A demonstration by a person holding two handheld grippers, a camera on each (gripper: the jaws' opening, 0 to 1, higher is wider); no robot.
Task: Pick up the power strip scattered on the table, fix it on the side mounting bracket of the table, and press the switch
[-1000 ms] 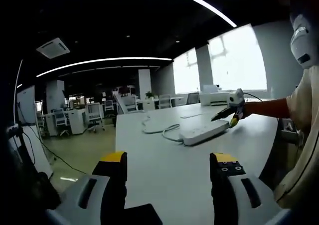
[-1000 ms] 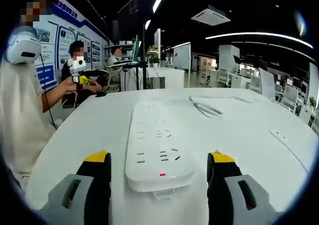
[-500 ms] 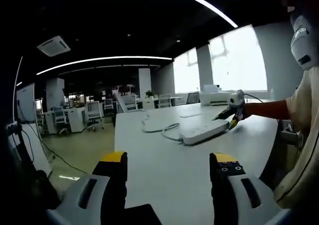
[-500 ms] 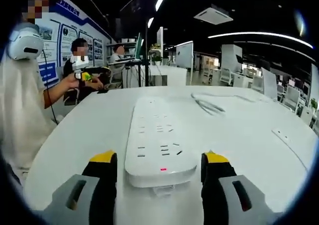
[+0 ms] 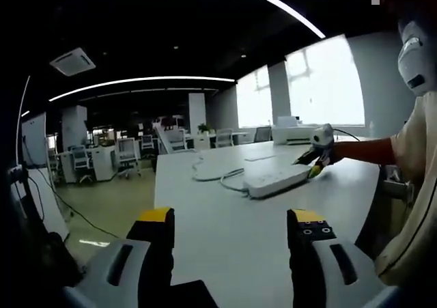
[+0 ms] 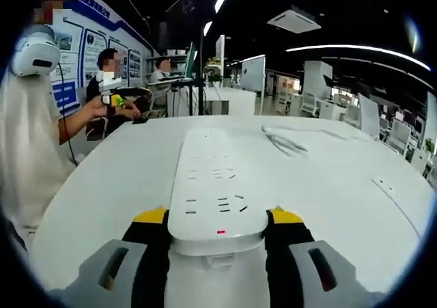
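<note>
A white power strip (image 6: 217, 185) lies flat on the white table (image 6: 328, 185), its red switch light (image 6: 220, 231) at the near end. My right gripper (image 6: 218, 220) is shut on that near end, one yellow-tipped jaw pressed against each side. In the left gripper view the same strip (image 5: 276, 180) lies far ahead, with the right gripper (image 5: 315, 159) at its right end. Its cable (image 5: 213, 176) curls away to the left. My left gripper (image 5: 232, 219) hovers open over bare table (image 5: 225, 253), holding nothing. It also appears far off in the right gripper view as the left gripper (image 6: 115, 102).
A small white socket piece (image 6: 382, 184) lies on the table's right side and the looped cable (image 6: 283, 143) lies beyond the strip. A person's sleeve (image 5: 416, 144) fills the right of the left gripper view. Seated people (image 6: 109, 69) and office desks stand behind.
My right gripper's jaws have closed inward from either side onto the strip's near end. The left gripper has stayed open and nearly still.
</note>
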